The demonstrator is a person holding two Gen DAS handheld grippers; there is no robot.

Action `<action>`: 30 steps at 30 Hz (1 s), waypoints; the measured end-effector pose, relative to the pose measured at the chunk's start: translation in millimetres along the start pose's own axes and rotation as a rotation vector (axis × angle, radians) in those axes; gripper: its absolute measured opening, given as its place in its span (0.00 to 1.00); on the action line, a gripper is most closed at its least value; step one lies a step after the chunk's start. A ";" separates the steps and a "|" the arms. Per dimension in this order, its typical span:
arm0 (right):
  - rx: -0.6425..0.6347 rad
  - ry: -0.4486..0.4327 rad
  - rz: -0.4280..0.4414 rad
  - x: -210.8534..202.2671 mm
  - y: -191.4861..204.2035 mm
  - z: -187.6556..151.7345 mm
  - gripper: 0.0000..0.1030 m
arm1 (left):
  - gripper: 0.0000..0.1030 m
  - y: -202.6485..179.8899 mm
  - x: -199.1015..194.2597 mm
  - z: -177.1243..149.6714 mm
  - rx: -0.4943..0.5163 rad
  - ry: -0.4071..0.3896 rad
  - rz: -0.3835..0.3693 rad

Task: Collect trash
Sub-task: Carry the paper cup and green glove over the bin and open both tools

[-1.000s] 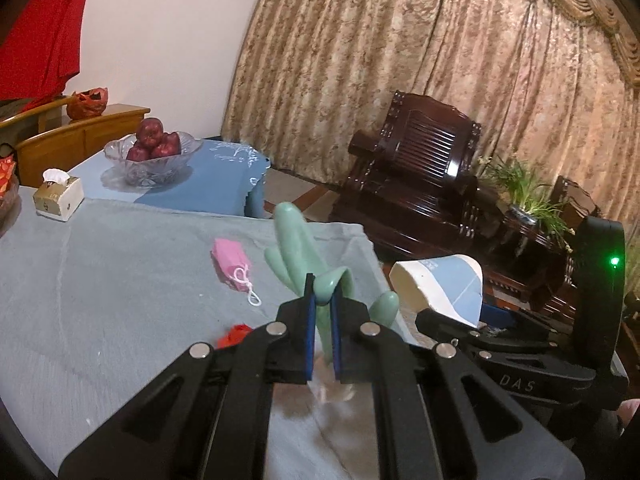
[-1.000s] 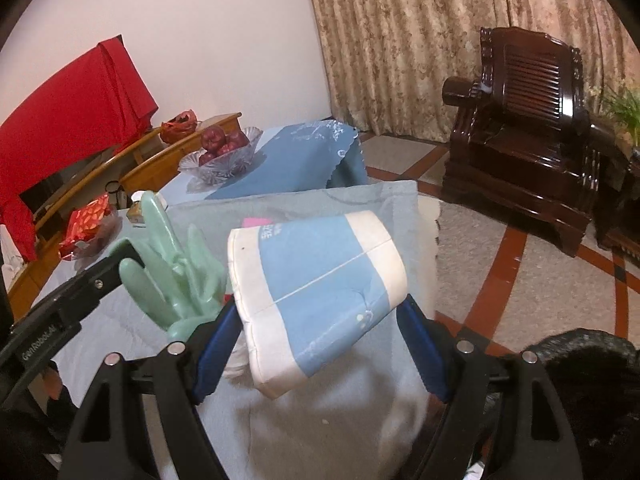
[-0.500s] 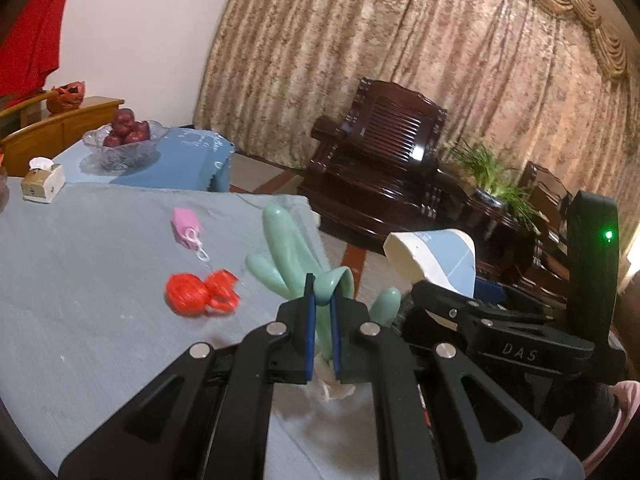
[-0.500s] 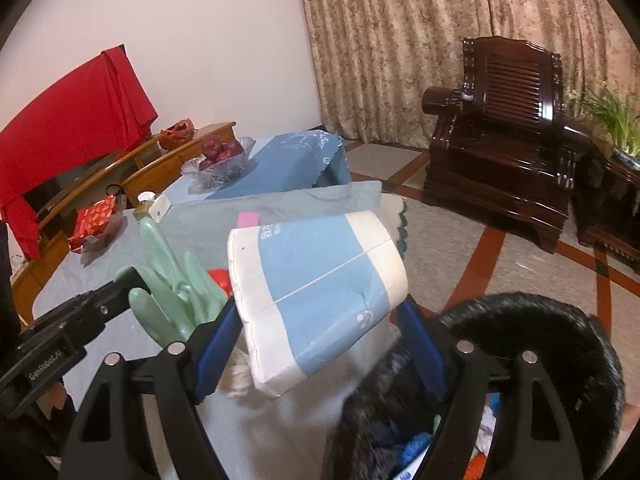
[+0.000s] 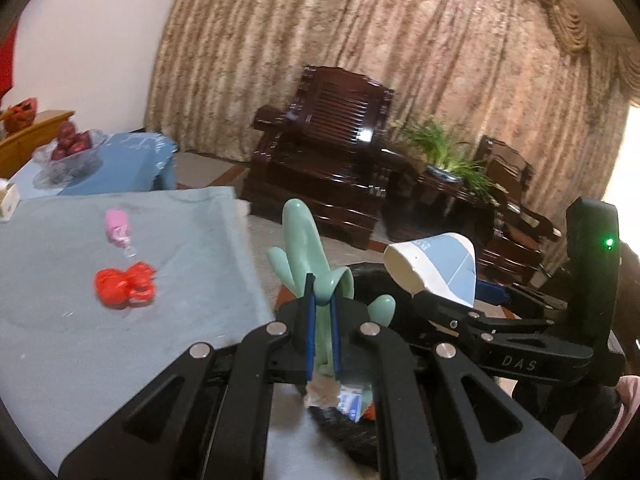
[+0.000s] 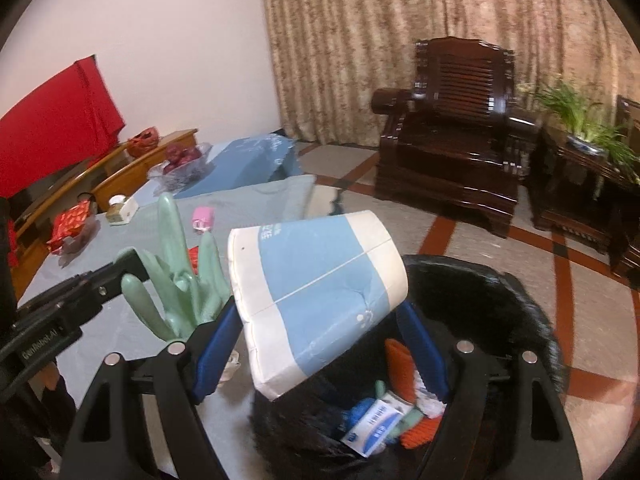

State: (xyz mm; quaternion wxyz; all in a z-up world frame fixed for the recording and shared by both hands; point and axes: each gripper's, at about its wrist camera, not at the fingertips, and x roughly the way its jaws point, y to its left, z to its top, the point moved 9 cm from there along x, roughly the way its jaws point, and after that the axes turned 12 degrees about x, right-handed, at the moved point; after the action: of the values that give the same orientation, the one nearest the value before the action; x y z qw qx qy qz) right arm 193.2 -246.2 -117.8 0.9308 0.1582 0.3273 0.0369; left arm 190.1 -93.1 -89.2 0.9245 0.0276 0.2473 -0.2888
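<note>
Release is the step in hand, judged from how things lie: both loads hang at or near the black-lined trash bin, and neither is let go yet; the right tool stands wide, clamped on the blue-and-white tissue pack, which juts up and forward from its blue pads, with the bin's mouth directly beneath and ahead of it; the left tool has its pads pressed together on the cuff of the green rubber glove, whose fingers stand up in front of it.

To do it well, I would bring the left tool a little further toward the right one first, since the glove looks to sit over the bin's near rim rather than its middle, though the fisheye makes that hard to judge; spread the right tool's pads fully so the bulky pack falls clear, then part the left pads; a limp glove may cling to a pad, so tip that tool downward.

2 pieces wait on the bench off to the left tool's left: a red crumpled wrapper and, beyond it, a pink item.
</note>
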 end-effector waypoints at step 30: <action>0.125 -0.003 -0.231 -14.7 -135.1 -30.6 0.91 | 0.49 -76.8 92.8 -24.0 0.115 0.102 -0.123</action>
State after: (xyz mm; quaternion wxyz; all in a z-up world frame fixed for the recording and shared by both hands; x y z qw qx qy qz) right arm 158.0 -368.4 -174.5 0.9176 0.1773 0.3438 -0.0914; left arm 203.4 -200.7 -147.1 0.8881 0.0802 0.2781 -0.3571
